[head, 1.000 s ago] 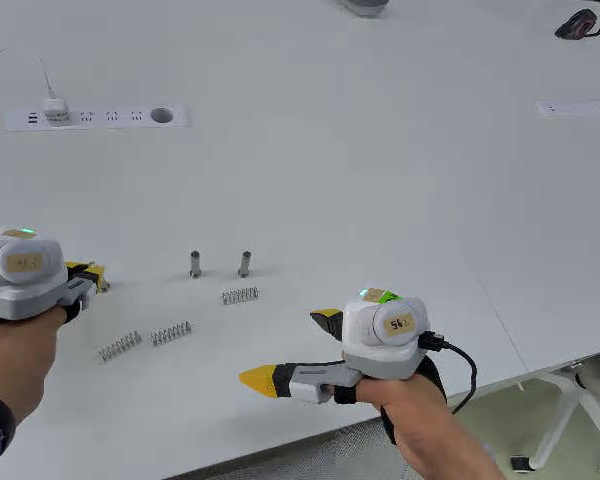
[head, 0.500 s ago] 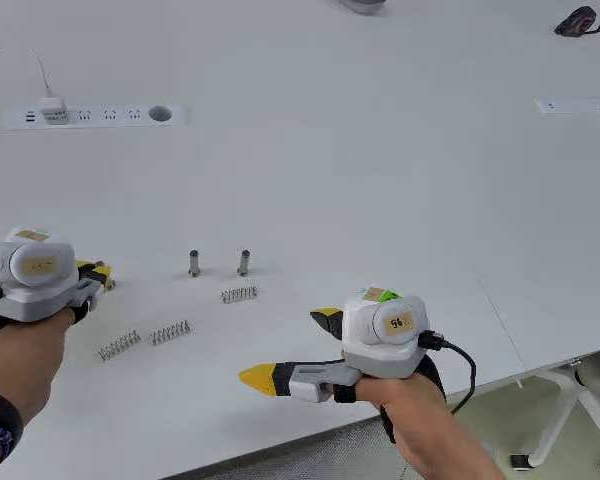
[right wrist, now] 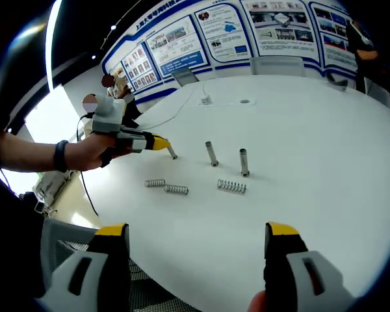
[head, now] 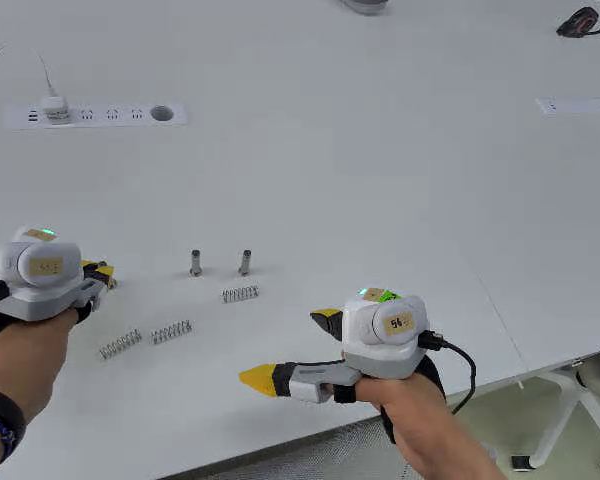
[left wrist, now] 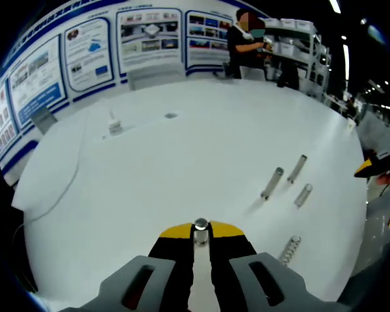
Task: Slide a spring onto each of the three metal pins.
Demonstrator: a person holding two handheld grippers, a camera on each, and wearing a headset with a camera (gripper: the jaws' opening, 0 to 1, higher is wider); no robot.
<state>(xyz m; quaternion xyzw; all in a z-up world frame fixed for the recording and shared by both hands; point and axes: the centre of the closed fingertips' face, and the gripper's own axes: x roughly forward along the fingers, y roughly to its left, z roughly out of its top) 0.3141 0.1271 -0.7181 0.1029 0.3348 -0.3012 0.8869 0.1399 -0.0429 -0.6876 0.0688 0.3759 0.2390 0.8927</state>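
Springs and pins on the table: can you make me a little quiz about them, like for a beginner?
1. How many springs lie on the table? A two, B three, C five.
2. True or false: the right gripper is holding a spring.
3. Fill in: the left gripper is shut on a metal ____.
Key: 1 B. 2 false, its jaws are open and hold nothing. 3 pin.
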